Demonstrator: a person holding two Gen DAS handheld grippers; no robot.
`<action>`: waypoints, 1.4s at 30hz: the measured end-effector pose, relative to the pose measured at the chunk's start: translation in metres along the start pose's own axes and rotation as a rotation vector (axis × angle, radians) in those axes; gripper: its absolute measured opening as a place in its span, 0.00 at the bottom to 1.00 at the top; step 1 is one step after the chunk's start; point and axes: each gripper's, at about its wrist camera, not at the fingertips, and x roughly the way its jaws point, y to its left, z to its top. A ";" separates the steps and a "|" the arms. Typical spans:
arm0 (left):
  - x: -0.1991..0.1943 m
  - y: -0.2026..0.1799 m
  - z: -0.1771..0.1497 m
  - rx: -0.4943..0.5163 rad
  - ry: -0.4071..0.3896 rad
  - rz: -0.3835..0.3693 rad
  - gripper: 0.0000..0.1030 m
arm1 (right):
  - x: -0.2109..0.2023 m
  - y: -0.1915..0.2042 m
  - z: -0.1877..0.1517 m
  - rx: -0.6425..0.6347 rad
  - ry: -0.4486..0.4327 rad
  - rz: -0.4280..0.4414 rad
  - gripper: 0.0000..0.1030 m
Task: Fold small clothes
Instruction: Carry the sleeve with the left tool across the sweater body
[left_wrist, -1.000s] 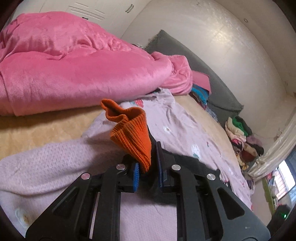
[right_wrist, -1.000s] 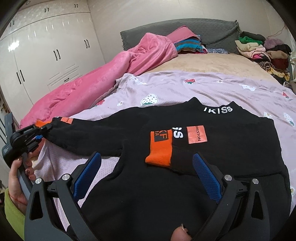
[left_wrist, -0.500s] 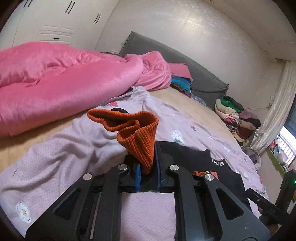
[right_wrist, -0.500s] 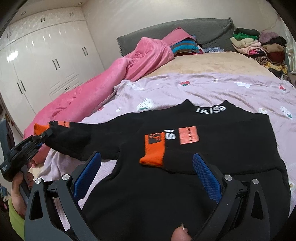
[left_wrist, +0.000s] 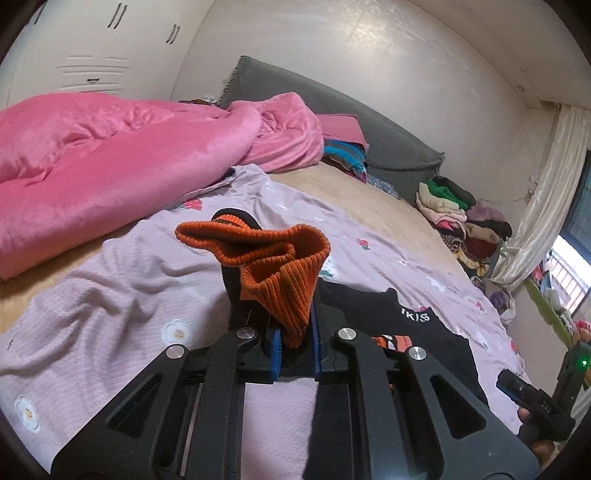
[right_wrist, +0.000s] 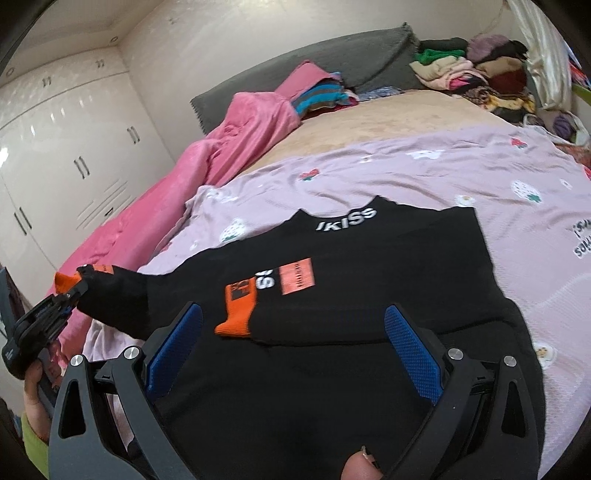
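Black sweater (right_wrist: 332, 332): left gripper (left_wrist: 294, 347), clamped on the orange cuff (left_wrist: 280, 273), has lifted the sleeve inward; right gripper (right_wrist: 291, 347) hovers wide open.

You had the bed (right_wrist: 388, 122) under everything, its tan cover bare toward the grey headboard (right_wrist: 306, 70). A lilac printed sheet (right_wrist: 424, 173) lay across it with the black sweater (right_wrist: 369, 258) spread on top. A pink blanket (left_wrist: 92, 158) was heaped along one side, folded clothes (right_wrist: 465, 70) stacked at the far corner.
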 end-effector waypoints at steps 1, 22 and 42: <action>0.001 -0.003 0.001 0.005 0.002 -0.003 0.05 | -0.002 -0.004 0.001 0.008 -0.004 -0.003 0.96; 0.054 -0.133 -0.004 0.200 0.094 -0.166 0.05 | -0.042 -0.084 0.006 0.131 -0.086 -0.127 0.96; 0.128 -0.209 -0.095 0.361 0.334 -0.324 0.05 | -0.068 -0.147 -0.002 0.211 -0.107 -0.271 0.96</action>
